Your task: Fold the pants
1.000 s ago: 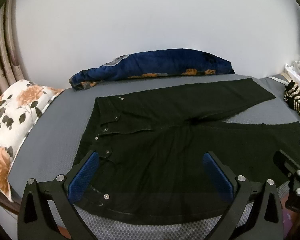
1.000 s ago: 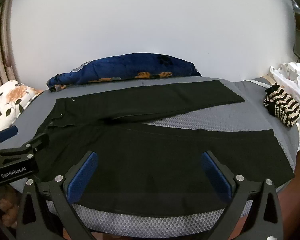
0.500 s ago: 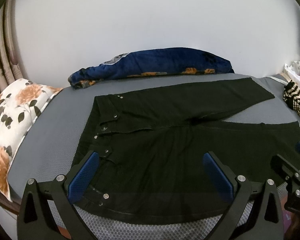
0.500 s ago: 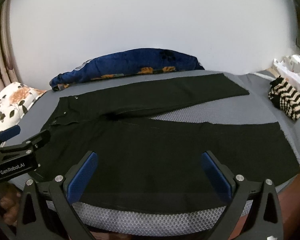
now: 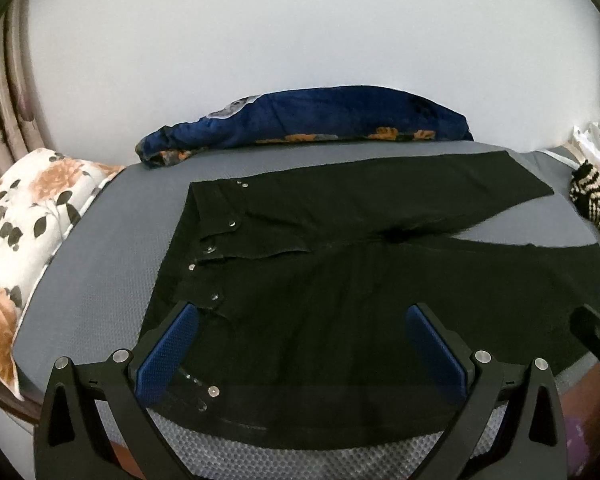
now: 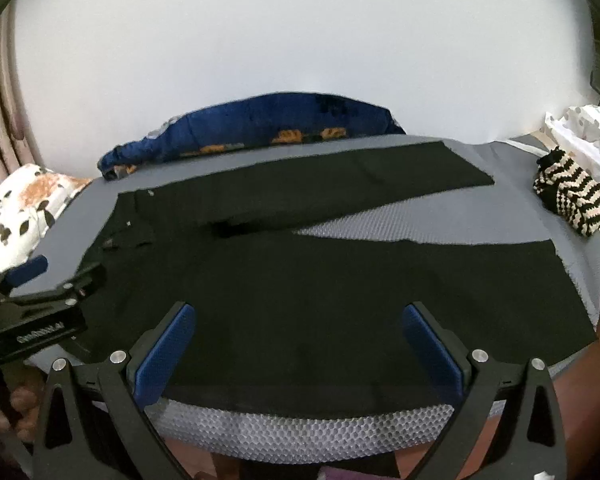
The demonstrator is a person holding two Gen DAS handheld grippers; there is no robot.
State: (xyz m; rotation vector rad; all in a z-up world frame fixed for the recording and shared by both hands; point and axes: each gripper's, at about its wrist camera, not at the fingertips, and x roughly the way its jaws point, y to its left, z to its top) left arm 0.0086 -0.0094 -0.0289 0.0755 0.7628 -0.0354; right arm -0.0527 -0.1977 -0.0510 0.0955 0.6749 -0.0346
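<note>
Black pants (image 5: pixel 340 280), spread flat on the grey mattress (image 5: pixel 112 240), legs splayed apart, waistband toward the floral pillow (image 5: pixel 24 224). Left gripper (image 5: pixel 300 344): held over the pants' near edge by the waistband, blue pads spread wide, nothing grasped. Right gripper (image 6: pixel 300 340): held over the pants' near leg, likewise spread and empty. Blue blanket (image 5: pixel 312 120): behind the pants.

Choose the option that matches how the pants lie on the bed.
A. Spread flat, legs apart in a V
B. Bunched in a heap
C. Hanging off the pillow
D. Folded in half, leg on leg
A: the pants lie flat on the bed, with grey mattress showing between the two legs.
</note>
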